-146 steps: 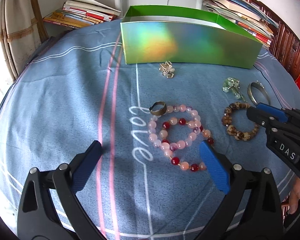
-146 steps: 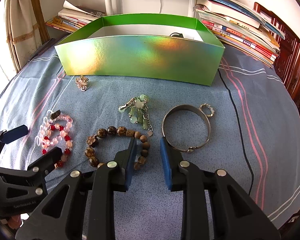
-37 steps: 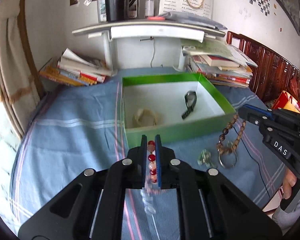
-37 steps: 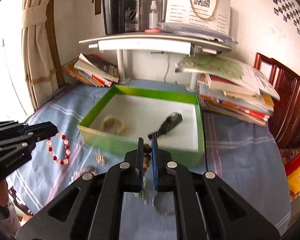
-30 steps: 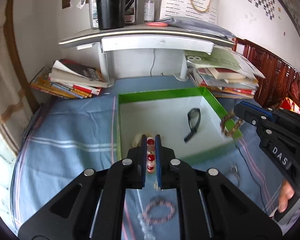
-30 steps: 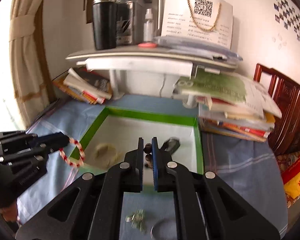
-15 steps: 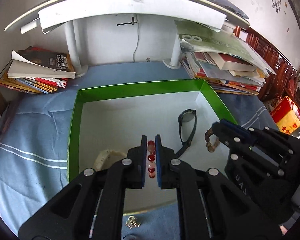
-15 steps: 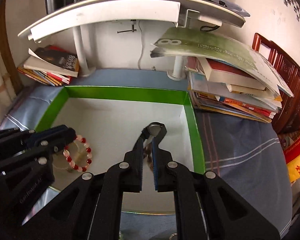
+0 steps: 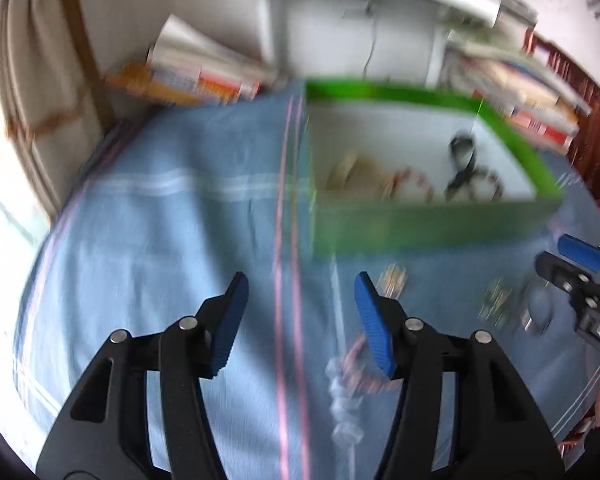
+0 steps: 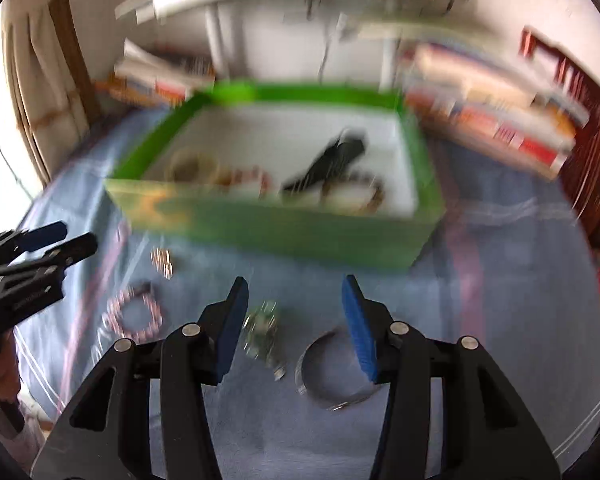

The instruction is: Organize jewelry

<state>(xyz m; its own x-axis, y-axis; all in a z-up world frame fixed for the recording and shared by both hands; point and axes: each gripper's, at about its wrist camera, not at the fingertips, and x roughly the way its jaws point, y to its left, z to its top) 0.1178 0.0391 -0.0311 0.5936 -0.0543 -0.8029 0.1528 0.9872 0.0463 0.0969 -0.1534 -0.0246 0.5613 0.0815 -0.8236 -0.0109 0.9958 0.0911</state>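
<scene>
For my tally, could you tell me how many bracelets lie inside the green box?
3: cream band bracelet at left, red-and-pink bead bracelet in the middle, brown wooden bead bracelet at right. Blur may hide others.

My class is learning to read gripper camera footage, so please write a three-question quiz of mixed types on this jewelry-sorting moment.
1. True or false: the left gripper has a bracelet between its jaws.
2. Multiple choice: where does the brown bead bracelet lie? A) on the blue cloth B) inside the green box C) on the books
3. Short answer: which metal piece lies on the blue cloth nearest the right gripper?

Key:
1. False. Its jaws are opening, with only cloth between them.
2. B. It lies in the green box beside the black watch and the red and pink bracelet.
3. The silver bangle.
</scene>
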